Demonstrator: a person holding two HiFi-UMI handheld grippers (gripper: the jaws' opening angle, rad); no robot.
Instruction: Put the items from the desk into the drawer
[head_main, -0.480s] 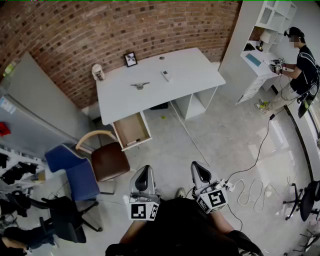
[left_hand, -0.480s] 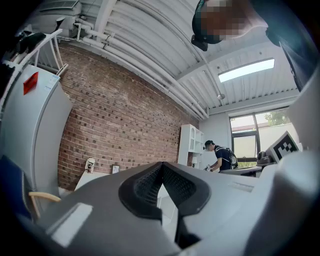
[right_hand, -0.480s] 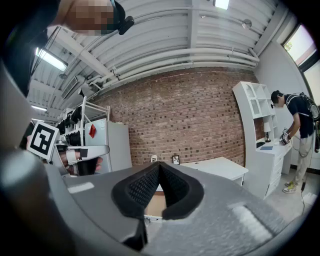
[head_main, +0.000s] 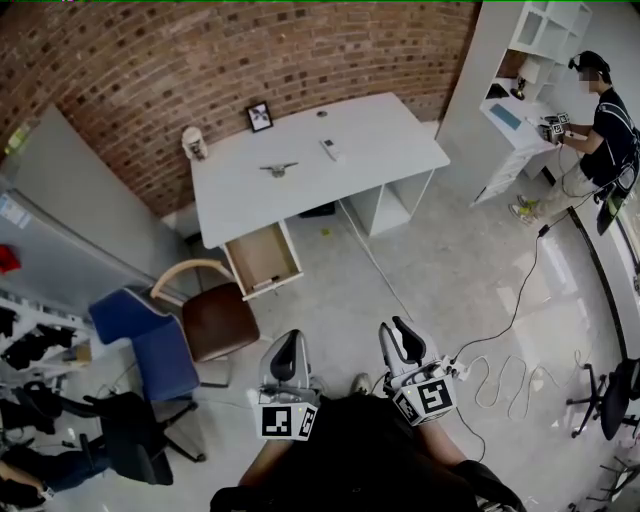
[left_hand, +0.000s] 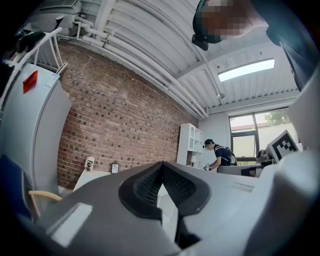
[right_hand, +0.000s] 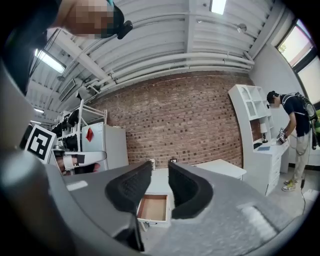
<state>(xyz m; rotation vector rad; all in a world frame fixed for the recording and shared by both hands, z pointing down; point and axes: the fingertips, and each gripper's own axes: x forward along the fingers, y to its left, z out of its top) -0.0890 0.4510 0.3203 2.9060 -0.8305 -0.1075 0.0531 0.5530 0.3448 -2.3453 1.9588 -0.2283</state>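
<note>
Left gripper (left_hand: 162, 166), seen along its own jaws, which are brought together at the tips with nothing held between them. Beyond them, a white desk (left_hand: 86, 177) is set against a brick wall (left_hand: 120, 120), and a picture frame (left_hand: 115, 168) is stood on it. A white shelf unit (left_hand: 190, 142) and a person (left_hand: 220, 156) are seen at right.

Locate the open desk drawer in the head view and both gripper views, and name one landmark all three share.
Head view: the drawer is left of centre, pulled out under the white desk's left end.
Left gripper view: not visible; the jaws cover that area.
Right gripper view: low centre, in the gap between the jaws.
Shared landmark: the brick wall behind the desk.
</note>
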